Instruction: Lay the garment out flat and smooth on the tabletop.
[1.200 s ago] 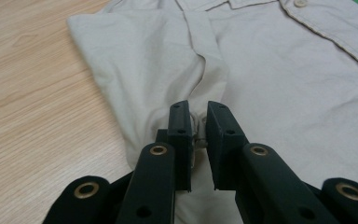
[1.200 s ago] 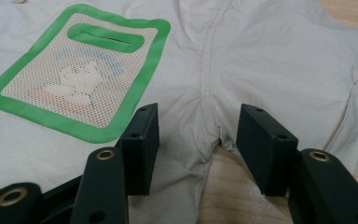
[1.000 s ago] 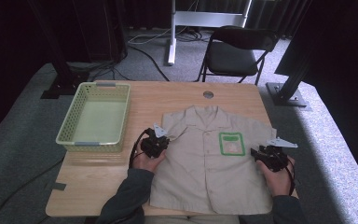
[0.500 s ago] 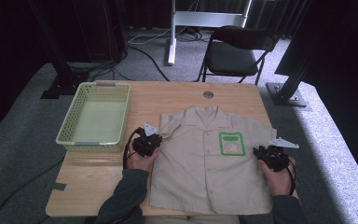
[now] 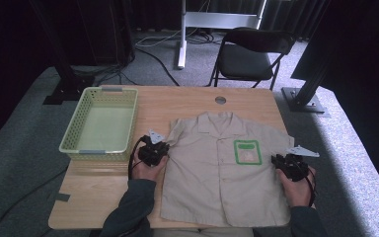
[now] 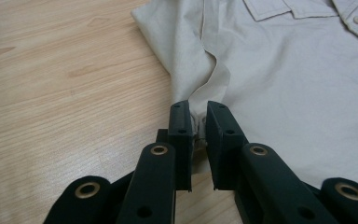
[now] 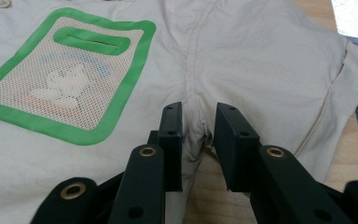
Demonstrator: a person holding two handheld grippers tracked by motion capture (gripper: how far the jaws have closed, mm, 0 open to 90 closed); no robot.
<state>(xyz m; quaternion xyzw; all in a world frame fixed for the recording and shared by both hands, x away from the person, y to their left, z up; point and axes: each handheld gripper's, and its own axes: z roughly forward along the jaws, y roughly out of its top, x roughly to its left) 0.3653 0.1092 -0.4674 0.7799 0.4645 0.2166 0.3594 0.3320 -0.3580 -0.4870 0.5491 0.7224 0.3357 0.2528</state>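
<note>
A beige short-sleeved cotton shirt (image 5: 222, 168) w/ a green-bordered mesh chest pocket (image 5: 247, 151) lies flat, front side up, on the light wooden table (image 5: 98, 192), collar away from the person. The left gripper (image 5: 159, 149) is at the shirt's left underarm; in the left gripper view its jaws are nearly together and they pinch a small fold of the fabric where sleeve meets side. The right gripper (image 5: 279, 160) is at the opposite underarm; its jaws have just been closing, and a bunched bit of cloth stands between them, but there is a gap on one side, so the pads are not yet pressing on both sides. A pale green plastic mesh basket (image 5: 100, 123) sits on the table's left part, apart from the shirt.
</note>
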